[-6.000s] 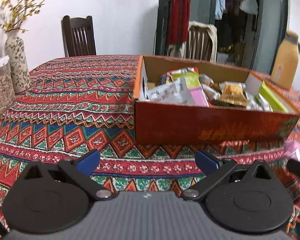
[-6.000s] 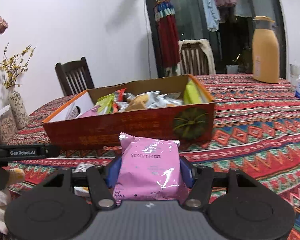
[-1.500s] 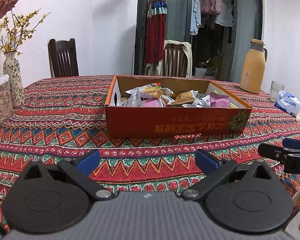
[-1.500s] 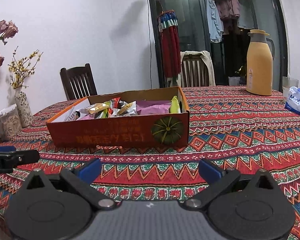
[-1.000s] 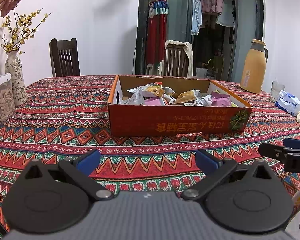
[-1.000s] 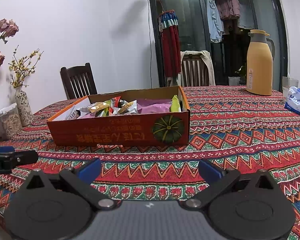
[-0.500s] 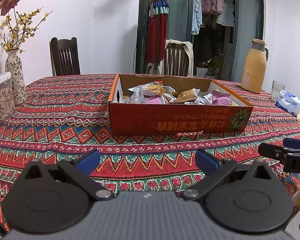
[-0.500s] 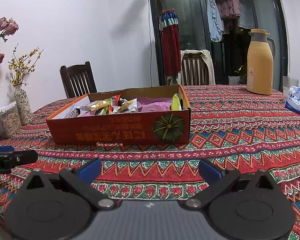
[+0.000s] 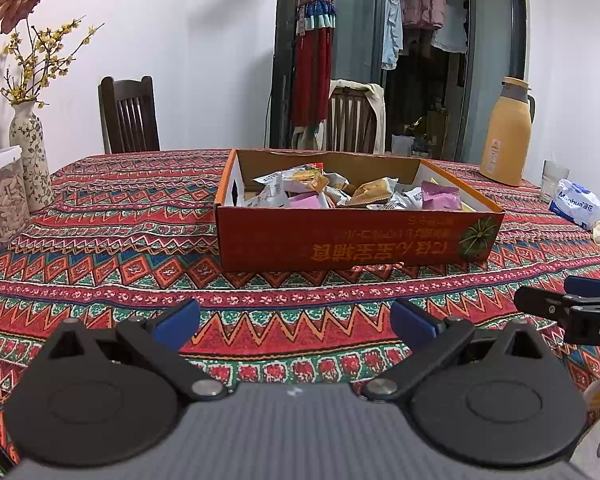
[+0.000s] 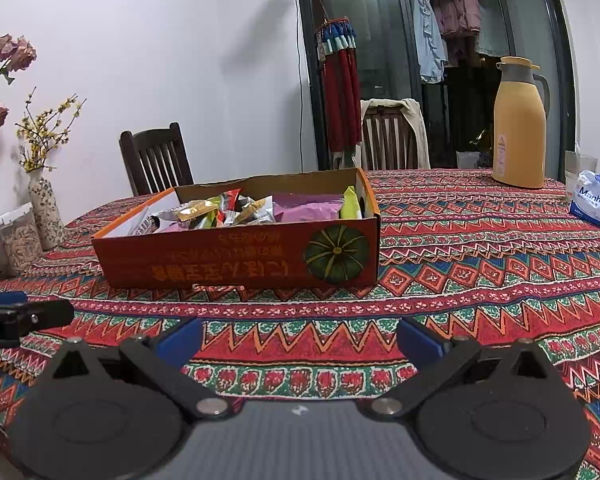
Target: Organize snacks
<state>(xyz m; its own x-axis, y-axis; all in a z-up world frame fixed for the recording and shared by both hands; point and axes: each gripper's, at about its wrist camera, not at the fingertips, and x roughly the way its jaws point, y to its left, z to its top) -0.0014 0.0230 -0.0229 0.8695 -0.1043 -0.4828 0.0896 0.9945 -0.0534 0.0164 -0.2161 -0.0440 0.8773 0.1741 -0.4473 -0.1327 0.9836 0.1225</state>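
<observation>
Snacks all sit in the orange cardboard box, mid-table on the patterned tablecloth, well back from the near edge. The pink packet that the right gripper was pinching 6 s ago now lies inside the box toward its right end; in the right wrist view it shows as a pink pouch beside the yellow-green packet.

Since then:
- Right gripper emptied, blue pads spread wide, nothing between them.
- Left gripper also spread and empty, as it was 6 s ago.
- Both have backed off toward the near edge; over the last 1.5 s the views barely shift, so both look parked.

No loose packets visible on the cloth between the grippers and the box, in either view. My read: that pink packet was the last stray, and the task is done or nearly so. Parts of the table lie outside both views, so I can't rule out a leftover there.

Off-task items untouched: yellow thermos and tissue pack at the far right, vase and clear jar at the left edge.
</observation>
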